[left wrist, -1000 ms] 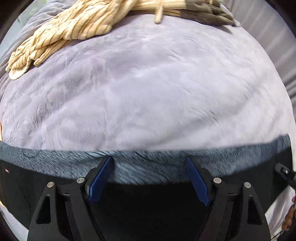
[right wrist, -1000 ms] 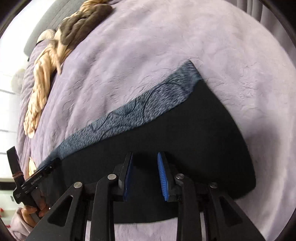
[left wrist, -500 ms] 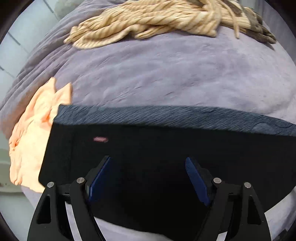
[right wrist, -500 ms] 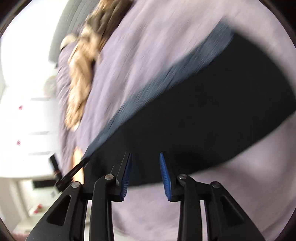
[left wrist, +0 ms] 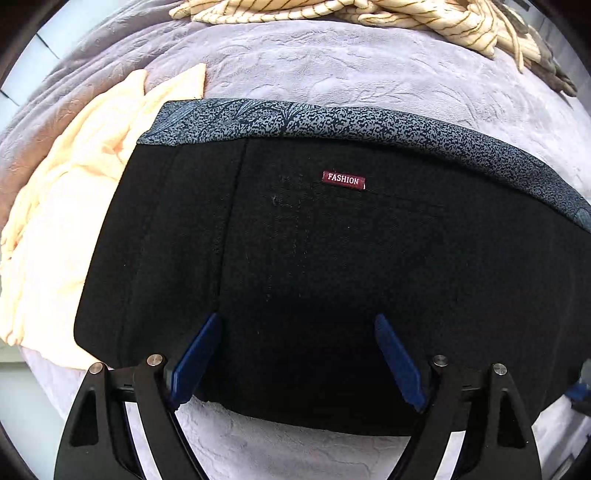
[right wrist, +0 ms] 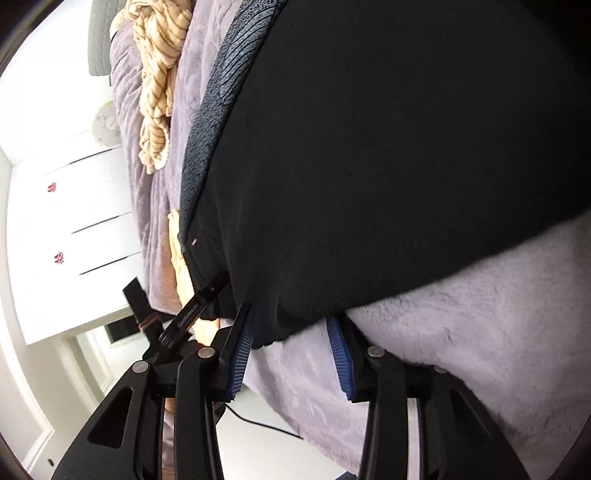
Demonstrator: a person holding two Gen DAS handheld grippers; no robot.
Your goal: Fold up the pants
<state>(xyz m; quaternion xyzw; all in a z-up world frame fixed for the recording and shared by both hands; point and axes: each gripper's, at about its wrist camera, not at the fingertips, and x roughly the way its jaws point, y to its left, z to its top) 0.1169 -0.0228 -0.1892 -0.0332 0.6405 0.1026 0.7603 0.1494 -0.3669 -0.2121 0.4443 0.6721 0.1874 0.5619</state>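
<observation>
The black pants (left wrist: 332, 266) lie flat on the lilac plush bedspread (left wrist: 369, 74), their folded body spread directly ahead of both tongs, which suits a fold made by lifting the near hem. A grey speckled waistband (left wrist: 369, 125) runs along the far edge, beyond the left gripper (left wrist: 297, 354). That gripper points steeply down over the near hem with its blue pads (left wrist: 197, 356) spread wide and nothing pinched between them; its jaws have just been opening further. The right gripper (right wrist: 291, 354) sits at the near corner of the pants, where the cloth edge lies just by its left pad; its jaws have just been opening and stand apart, pressing on nothing, with only bedspread between them. Both seem to be set to take the near edge.

A small maroon label (left wrist: 343, 180) sewn below the waistband reads "FASHION" in white capitals. No other writing is legible.

To the left of the left gripper a pale peach garment (left wrist: 62, 229) lies partly under the pants; a cream striped garment (left wrist: 369, 11) is bunched far ahead, clear of the folding space.
</observation>
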